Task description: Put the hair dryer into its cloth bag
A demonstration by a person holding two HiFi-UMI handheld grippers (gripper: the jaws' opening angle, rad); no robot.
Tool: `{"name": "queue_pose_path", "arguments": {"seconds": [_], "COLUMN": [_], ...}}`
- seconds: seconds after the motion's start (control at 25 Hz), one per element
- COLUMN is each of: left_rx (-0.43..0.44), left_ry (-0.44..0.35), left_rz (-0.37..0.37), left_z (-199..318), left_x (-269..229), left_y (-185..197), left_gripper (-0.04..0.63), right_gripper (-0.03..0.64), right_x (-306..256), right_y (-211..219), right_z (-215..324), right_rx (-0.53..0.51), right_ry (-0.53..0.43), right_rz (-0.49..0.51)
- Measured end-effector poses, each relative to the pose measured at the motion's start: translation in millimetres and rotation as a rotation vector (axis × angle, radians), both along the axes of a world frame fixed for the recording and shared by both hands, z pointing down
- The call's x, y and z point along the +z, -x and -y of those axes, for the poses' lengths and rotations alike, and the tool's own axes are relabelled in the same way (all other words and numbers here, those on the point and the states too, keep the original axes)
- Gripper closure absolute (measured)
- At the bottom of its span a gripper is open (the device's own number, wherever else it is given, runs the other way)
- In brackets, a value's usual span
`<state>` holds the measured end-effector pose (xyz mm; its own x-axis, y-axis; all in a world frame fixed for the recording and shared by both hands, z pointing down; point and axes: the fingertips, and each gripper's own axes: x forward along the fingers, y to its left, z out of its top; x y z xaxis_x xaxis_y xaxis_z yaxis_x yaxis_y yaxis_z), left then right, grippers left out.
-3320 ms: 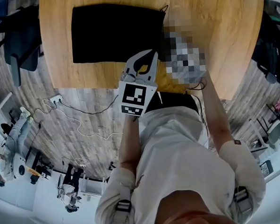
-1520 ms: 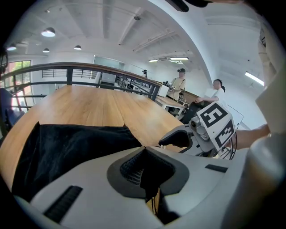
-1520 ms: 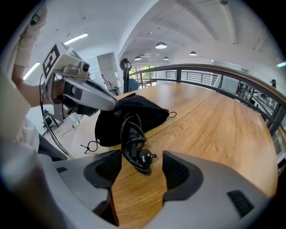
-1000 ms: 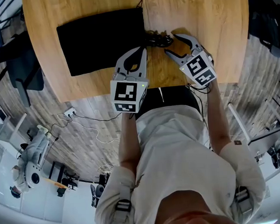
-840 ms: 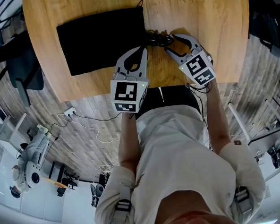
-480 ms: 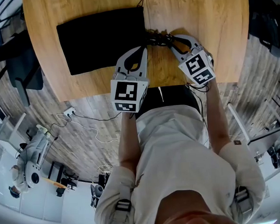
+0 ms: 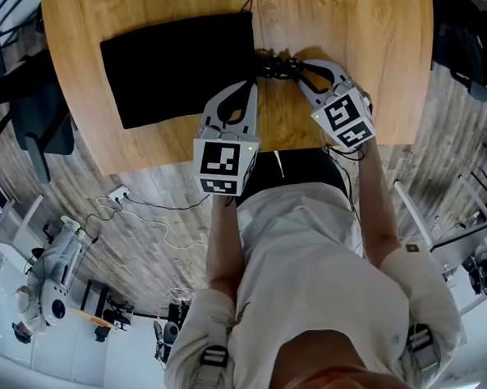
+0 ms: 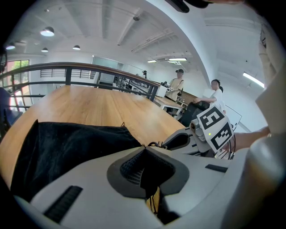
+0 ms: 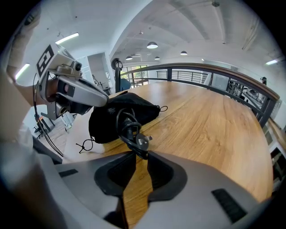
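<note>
Arms: the person stands at the near edge of the table (image 7: 340,19); both forearms reach forward and down, the left forearm (image 7: 222,240) straight ahead, the right forearm (image 7: 373,194) angled slightly inward.
Left gripper (image 7: 252,87): tilted down toward the table, marker cube toward the person. Its tips sit at the near right corner of the cloth bag (image 7: 178,66).
Left jaws: in the left gripper view (image 8: 144,148) the tips meet. Whether any cloth is pinched between them I cannot tell.
Right gripper (image 7: 298,64): pitched down more steeply and pointing inward, so its tips lie just right of the bag's mouth.
Right jaws: in the right gripper view (image 9: 140,154) the tips clamp the black cord (image 9: 127,127) just below the plug (image 9: 142,141).
Hair dryer: only its coiled cord (image 7: 275,64) and plug show. The coil lies on the table against the bag's open end, and the body cannot be made out.
Cloth bag, other views: black and lying flat, left of both grippers (image 8: 67,143); it is a dark heap behind the cord (image 9: 111,114).
Background: a railing (image 8: 67,71) and two people (image 8: 176,87) at a desk.
Change, right: a second ago its jaws stood wide on either side of the cord; they have just been closing and now pinch it.
Change, left: same pose, jaws still together.
Change, bag: unmoved.
</note>
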<state>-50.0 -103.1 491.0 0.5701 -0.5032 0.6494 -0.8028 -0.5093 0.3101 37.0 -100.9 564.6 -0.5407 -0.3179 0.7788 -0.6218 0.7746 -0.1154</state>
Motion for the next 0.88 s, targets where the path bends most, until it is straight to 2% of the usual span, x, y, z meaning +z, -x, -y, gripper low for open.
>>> {"name": "queue_pose_path", "arguments": {"seconds": [0.88], "left_rx": [-0.023], "left_ry": [-0.014], "left_rz": [-0.036], "left_z": [1.9], "left_x": [-8.3], "left_y": [1.5], "left_gripper": [0.575], "right_gripper": [0.531], "right_x": [-7.2], "right_y": [53.9], "right_z": [14.9], "right_rx": [-0.125], "right_ry": [-0.037], "right_rz": [0.031]}}
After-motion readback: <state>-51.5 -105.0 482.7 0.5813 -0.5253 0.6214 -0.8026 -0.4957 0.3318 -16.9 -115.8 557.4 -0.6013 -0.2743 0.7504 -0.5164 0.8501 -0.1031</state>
